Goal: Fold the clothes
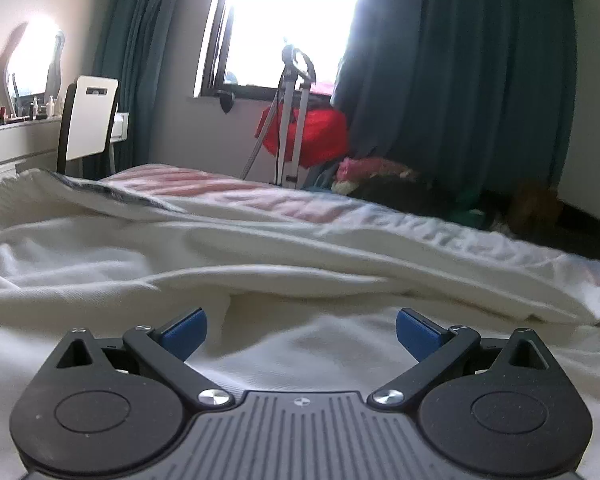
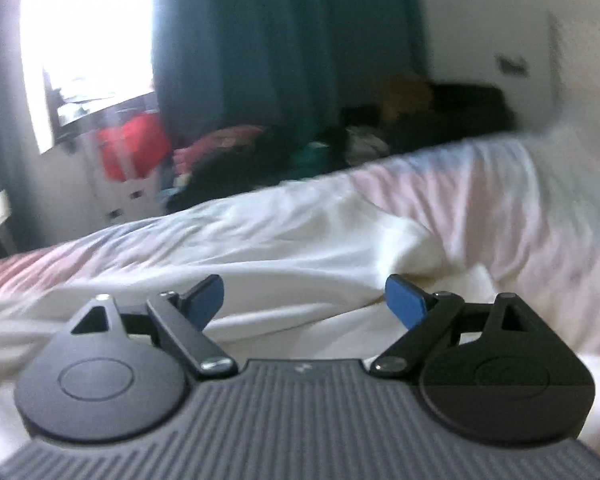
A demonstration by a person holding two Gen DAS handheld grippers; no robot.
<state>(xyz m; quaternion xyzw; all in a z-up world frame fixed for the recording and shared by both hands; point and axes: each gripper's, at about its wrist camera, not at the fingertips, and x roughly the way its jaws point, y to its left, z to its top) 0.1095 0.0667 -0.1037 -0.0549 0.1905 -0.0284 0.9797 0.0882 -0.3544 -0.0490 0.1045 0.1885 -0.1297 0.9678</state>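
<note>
A white garment (image 1: 260, 280) lies rumpled in soft folds across the bed, over a pink-striped cover (image 1: 204, 188). My left gripper (image 1: 302, 334) is open, low over the white cloth, with its blue pads (image 1: 184, 334) spread wide and nothing between them. In the right wrist view the same white garment (image 2: 300, 240) lies ahead. My right gripper (image 2: 304, 302) is open too, just above the cloth, its blue pads (image 2: 406, 306) apart and empty. The right wrist view is blurred.
A heap of dark and coloured clothes (image 1: 420, 192) lies at the bed's far side below teal curtains (image 1: 460, 60). A red bag on a metal stand (image 1: 304, 128) is under the window. A white chair (image 1: 88, 120) and a dresser (image 1: 8, 136) stand left.
</note>
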